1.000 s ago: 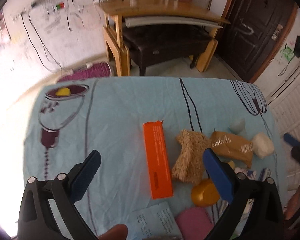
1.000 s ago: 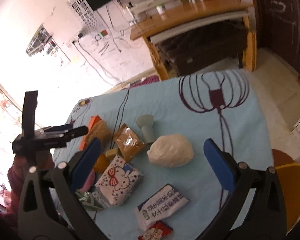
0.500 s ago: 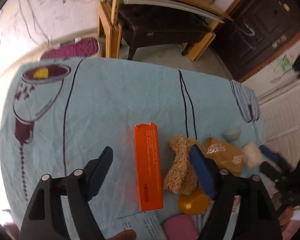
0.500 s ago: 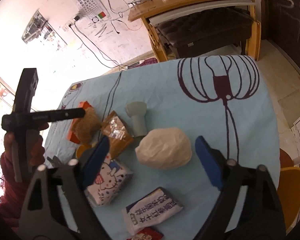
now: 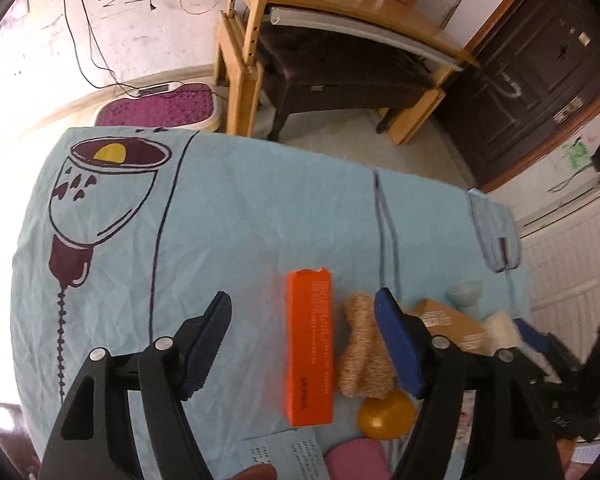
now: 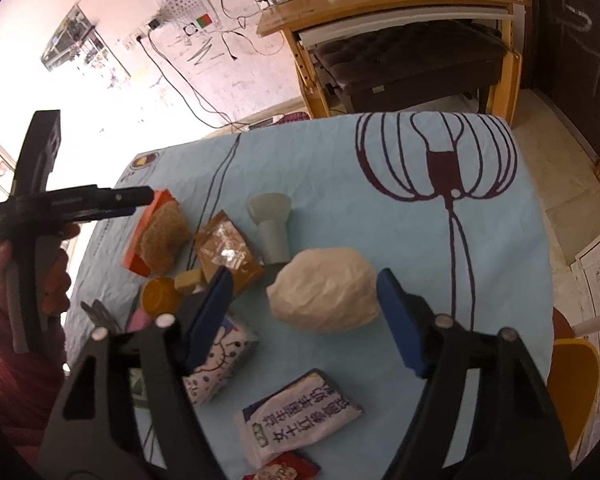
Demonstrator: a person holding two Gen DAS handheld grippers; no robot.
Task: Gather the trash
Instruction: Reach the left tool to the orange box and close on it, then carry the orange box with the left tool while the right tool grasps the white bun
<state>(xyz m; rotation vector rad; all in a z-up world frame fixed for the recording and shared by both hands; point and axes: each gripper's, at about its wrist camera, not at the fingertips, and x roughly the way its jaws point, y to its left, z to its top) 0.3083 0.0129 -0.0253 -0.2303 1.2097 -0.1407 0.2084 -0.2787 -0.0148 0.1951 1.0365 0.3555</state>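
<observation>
From the left wrist camera we look steeply down on a table under a pale blue tablecloth (image 5: 260, 220) printed with dark line drawings. Our left gripper (image 5: 302, 340) has its jaws closing with nothing pressed yet. The orange carton (image 5: 310, 348) lies flat between them, long axis running from twelve to six o'clock, with open cloth at its nine o'clock side. At its three o'clock, just beside it, lies a tan loofah-like sponge (image 5: 360, 356), partly behind the right-hand pad. A yellow round lid (image 5: 386, 416) sits at five o'clock. To do this step well, we judge we should centre on the carton, keep the right-hand pad out of the sponge, and squeeze across the narrow width.

From the right wrist camera, our right gripper (image 6: 304, 322) is also closing, pads not yet touching anything. The crumpled white bag (image 6: 324, 292) sits between them, nearer the pad at three o'clock. A Hello Kitty tissue pack (image 6: 220, 364) lies partly under the pad at nine o'clock, and a brown snack wrapper (image 6: 226, 254) at eleven o'clock. The bag looks soft, so we judge a low, centred pinch best, clear of the tissue pack.
</observation>
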